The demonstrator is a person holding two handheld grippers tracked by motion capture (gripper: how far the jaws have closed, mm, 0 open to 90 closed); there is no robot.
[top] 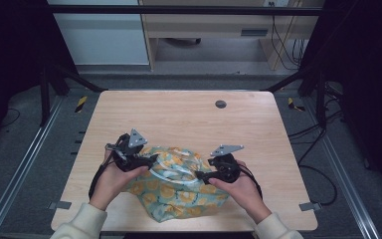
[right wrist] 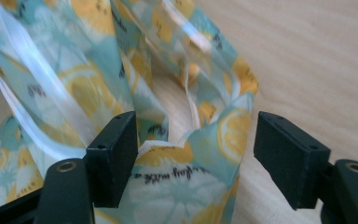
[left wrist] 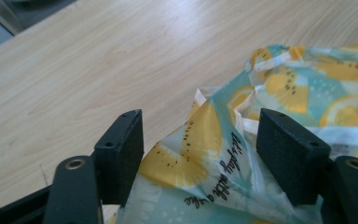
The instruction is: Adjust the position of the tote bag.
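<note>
Plastic bag point(top: 179, 186), near edge of the counter point(top: 189, 117), crumpled between both hands. Likely very light, limp and slippery; thin film could tear or slide from the pads. Best taken at the folded rim or handle strip. Teal film printed with yellow citrus slices and small black script. Left tongs point(left wrist: 200, 140) apart, film between, not pinched. Right tongs point(right wrist: 196, 144) apart, straddling the bag's upper edge.

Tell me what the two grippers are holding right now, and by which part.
Nothing is clamped. The left gripper and right gripper each straddle a fold of the lemon-print plastic bag, but both stand open, with gaps beside the film.
</note>
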